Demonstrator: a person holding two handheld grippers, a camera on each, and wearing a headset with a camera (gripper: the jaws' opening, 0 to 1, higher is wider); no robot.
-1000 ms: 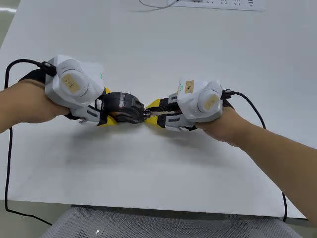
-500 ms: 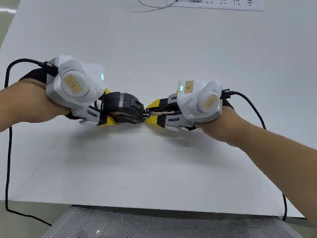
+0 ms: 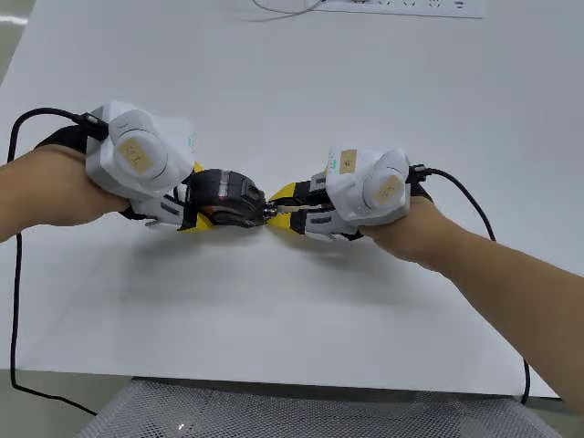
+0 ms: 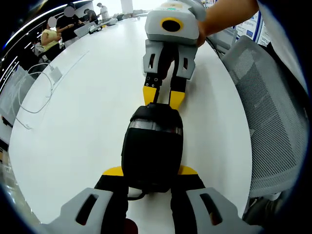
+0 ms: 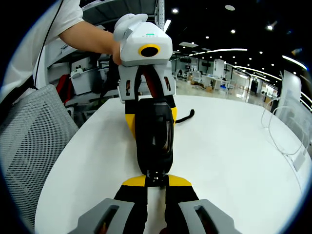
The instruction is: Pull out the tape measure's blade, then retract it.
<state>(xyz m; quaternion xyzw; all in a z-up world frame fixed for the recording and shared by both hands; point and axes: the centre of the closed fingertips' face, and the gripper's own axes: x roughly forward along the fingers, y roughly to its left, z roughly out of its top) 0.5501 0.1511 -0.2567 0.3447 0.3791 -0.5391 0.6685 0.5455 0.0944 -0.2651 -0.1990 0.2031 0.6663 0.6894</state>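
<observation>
Tape measure: black case, middle of desk, nearer its front edge, clamped in left gripper. Right gripper pinches blade hook, closer to the case than a second ago. Retraction judged nearly complete.

bare white table all around, likely power strip far back, mesh chair at near edge

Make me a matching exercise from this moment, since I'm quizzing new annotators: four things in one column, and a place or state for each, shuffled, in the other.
1. tape measure
2. left gripper
3. right gripper
4. mesh chair

A. grey, at the head view's bottom edge
B. shut around the case
C. black, held between both grippers
D. shut on the blade's end

Pairs: 1-C, 2-B, 3-D, 4-A.
</observation>
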